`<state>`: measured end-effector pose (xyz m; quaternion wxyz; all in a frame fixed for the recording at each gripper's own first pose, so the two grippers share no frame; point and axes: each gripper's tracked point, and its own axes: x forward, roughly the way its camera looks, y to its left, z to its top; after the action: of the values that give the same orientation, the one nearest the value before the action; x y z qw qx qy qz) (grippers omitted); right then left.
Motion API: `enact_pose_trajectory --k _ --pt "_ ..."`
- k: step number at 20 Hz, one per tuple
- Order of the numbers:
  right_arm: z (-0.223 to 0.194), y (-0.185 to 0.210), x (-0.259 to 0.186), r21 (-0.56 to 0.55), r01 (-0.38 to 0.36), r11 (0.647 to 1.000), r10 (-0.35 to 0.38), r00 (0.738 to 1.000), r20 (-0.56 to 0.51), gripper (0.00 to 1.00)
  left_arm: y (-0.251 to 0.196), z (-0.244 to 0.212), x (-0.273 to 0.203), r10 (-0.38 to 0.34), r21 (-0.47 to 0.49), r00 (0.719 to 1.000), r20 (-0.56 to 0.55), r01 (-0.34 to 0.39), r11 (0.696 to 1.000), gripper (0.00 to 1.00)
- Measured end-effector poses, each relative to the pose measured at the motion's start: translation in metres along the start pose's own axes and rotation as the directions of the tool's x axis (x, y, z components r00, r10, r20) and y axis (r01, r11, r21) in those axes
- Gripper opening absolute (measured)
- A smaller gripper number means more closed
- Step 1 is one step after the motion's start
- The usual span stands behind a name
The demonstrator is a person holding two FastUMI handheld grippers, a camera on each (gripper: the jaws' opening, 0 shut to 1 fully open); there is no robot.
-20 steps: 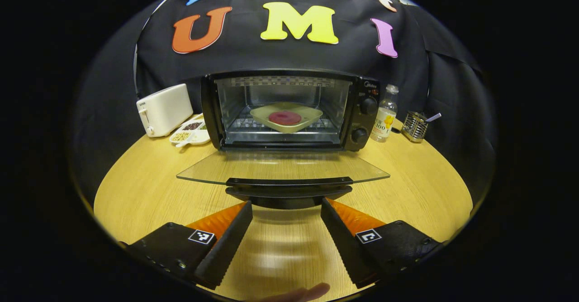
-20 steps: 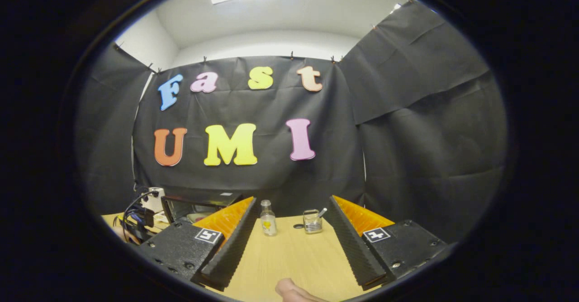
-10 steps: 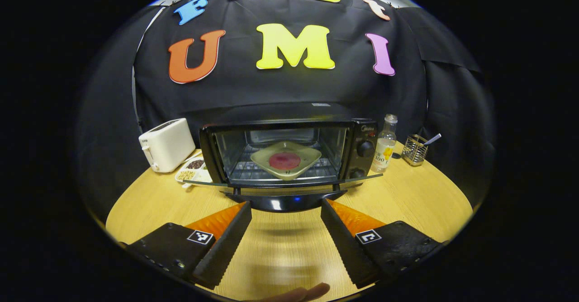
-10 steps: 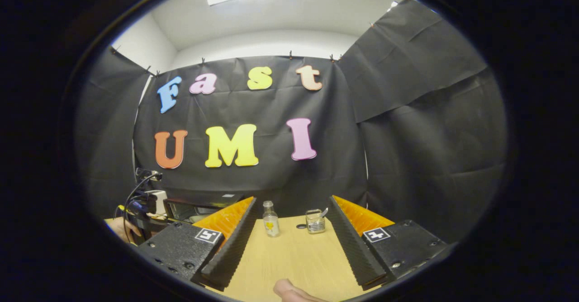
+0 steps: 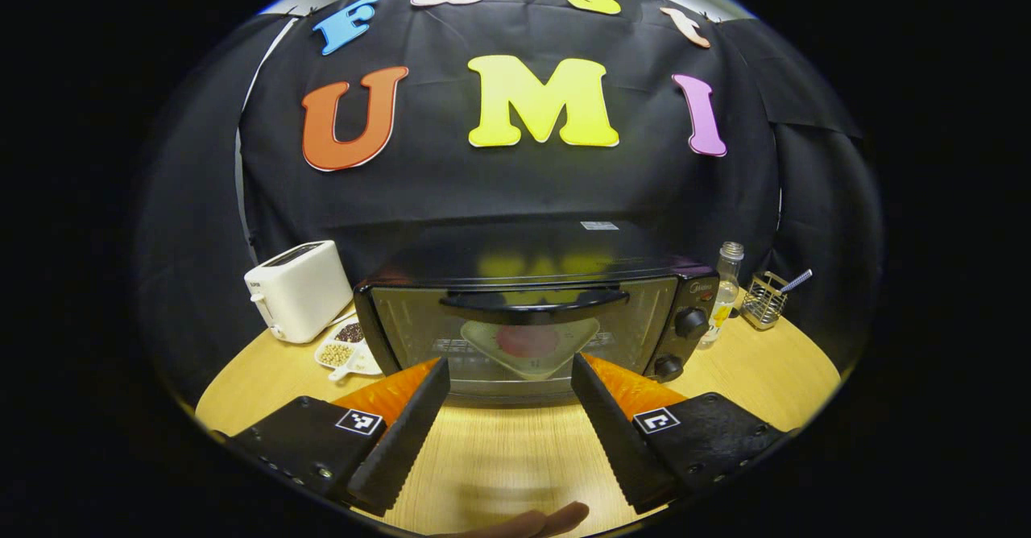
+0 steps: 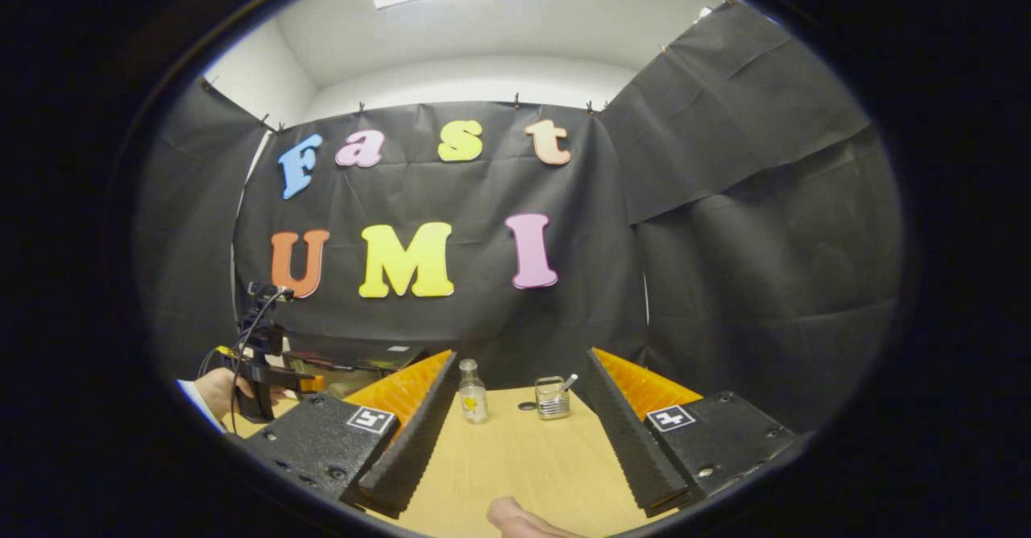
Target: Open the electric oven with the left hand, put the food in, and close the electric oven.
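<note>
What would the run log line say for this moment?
oven door: shut | plate of food: inside, seen through glass | left tongs: open, empty, in front of door | right tongs: open, empty, over table

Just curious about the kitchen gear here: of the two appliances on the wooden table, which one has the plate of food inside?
The black electric oven with the glass door: a pale plate shows through it. The white toaster beside it has none.

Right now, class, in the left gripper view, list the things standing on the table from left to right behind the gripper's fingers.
toaster → divided snack dish → electric oven → glass bottle → wire holder
</note>
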<state>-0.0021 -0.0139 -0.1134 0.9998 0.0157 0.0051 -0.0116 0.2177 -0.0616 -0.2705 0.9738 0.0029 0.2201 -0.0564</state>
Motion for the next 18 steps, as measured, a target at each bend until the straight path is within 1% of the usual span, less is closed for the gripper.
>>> enact_pose_trajectory --k 2,4,6,8,11,12,13,16,18 --pt "-0.003 -0.003 -0.001 -0.001 0.005 1.000 -0.005 1.000 -0.010 0.94 -0.002 0.009 -0.015 -0.014 -0.039 1.000 0.024 0.015 0.999 0.97" --pt "-0.004 -0.002 -0.003 0.006 -0.004 1.000 0.004 1.000 -0.025 0.94 0.000 0.022 -0.038 -0.012 -0.031 0.998 0.065 0.014 0.999 0.97" --pt "-0.002 -0.001 -0.007 0.008 -0.012 1.000 0.012 1.000 -0.027 0.94 0.006 0.038 -0.063 0.019 -0.002 0.993 0.116 -0.018 1.000 0.97" --pt "0.002 0.002 -0.011 0.026 -0.029 0.999 0.030 0.999 -0.036 0.94 0.009 0.052 -0.093 0.054 0.005 0.985 0.163 -0.055 0.998 0.97" --pt "0.013 0.004 -0.017 0.067 -0.038 0.997 0.041 0.999 -0.035 0.94 0.009 0.061 -0.146 0.071 0.010 0.979 0.190 -0.075 0.997 0.97" --pt "0.015 0.006 -0.020 0.078 -0.047 0.996 0.049 0.998 -0.032 0.99 0.010 0.066 -0.165 0.073 0.018 0.975 0.208 -0.078 0.997 0.96" --pt "0.017 0.008 -0.022 0.089 -0.053 0.995 0.056 0.998 -0.032 0.94 0.013 0.073 -0.184 0.079 0.022 0.970 0.232 -0.086 0.996 0.97" --pt "0.020 0.011 -0.022 0.096 -0.052 0.994 0.056 0.998 -0.033 0.94 0.029 0.091 -0.237 0.134 0.005 0.943 0.306 -0.142 0.990 0.96" --pt "0.021 0.017 -0.023 0.101 -0.062 0.993 0.067 0.997 -0.046 0.94 0.035 0.090 -0.270 0.156 -0.008 0.936 0.317 -0.162 0.987 0.96"
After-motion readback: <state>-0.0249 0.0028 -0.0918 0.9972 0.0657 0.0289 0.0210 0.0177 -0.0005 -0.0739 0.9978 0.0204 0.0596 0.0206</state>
